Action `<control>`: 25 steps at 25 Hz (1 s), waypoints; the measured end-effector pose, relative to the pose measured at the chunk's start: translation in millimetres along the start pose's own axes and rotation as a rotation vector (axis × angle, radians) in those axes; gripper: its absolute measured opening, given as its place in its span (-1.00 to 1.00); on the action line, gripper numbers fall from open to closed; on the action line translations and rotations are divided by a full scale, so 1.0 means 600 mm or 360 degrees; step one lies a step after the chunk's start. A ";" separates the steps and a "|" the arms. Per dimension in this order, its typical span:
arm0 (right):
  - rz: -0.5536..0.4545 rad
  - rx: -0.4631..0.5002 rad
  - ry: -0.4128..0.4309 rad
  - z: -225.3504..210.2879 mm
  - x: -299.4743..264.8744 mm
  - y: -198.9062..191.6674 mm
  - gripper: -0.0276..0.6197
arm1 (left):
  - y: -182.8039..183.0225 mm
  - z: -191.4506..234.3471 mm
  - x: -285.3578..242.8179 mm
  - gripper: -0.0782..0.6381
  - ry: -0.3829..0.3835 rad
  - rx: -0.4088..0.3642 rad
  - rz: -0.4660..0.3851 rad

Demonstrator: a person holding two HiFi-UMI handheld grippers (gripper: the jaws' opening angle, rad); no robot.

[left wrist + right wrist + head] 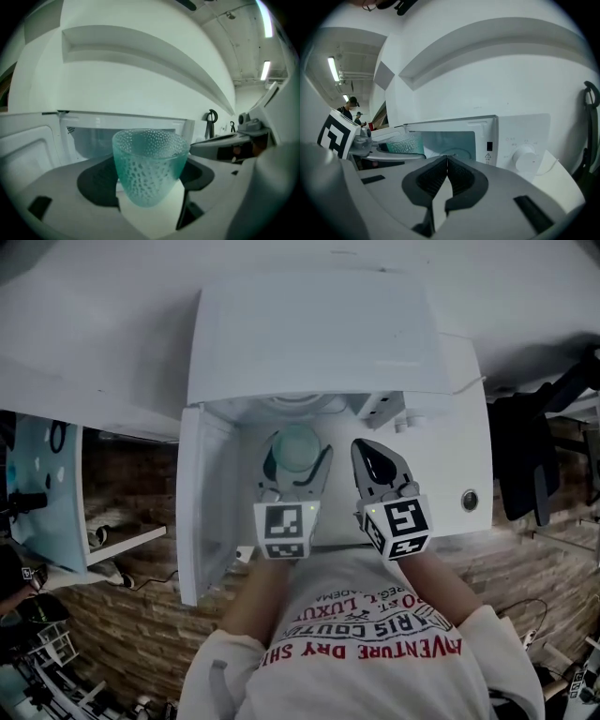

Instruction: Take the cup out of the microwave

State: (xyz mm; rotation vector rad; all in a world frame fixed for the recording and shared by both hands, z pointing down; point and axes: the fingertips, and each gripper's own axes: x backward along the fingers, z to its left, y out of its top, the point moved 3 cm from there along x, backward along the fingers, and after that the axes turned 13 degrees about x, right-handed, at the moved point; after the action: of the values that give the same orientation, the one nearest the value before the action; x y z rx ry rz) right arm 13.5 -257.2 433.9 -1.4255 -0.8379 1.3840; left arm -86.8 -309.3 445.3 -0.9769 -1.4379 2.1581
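A teal dimpled glass cup (149, 164) stands upright between the dark pads of my left gripper (149, 182), which is shut on it. In the head view the cup (298, 448) and left gripper (298, 471) hang just in front of the open cavity of the white microwave (314, 338). The right gripper view shows the cup (405, 143) at the left, before the microwave's opening (450, 140). My right gripper (362, 450) is beside it on the right, shut with nothing between its jaws (446, 163).
The microwave door (202, 512) is swung open to the left. Its control panel with a dial (524, 160) is on the right. A black chair (532, 460) stands at the right, a shelf (42, 491) at the left. Two people (350, 107) stand far off.
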 end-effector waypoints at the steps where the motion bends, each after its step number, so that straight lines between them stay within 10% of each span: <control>1: -0.0021 -0.0001 0.0000 0.003 0.005 0.007 -0.88 | 0.010 -0.006 0.009 0.28 -0.0013 -0.0001 -0.0025; 25: -0.0295 0.0132 -0.0120 0.006 0.070 0.119 -0.88 | 0.148 -0.039 0.099 0.28 -0.0024 -0.0049 -0.0307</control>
State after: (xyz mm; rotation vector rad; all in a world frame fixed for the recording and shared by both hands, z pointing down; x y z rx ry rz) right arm 5.4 -240.2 353.1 -1.2071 -0.9265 1.3216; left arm -104.8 -292.9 338.7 -0.7984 -1.5100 2.0140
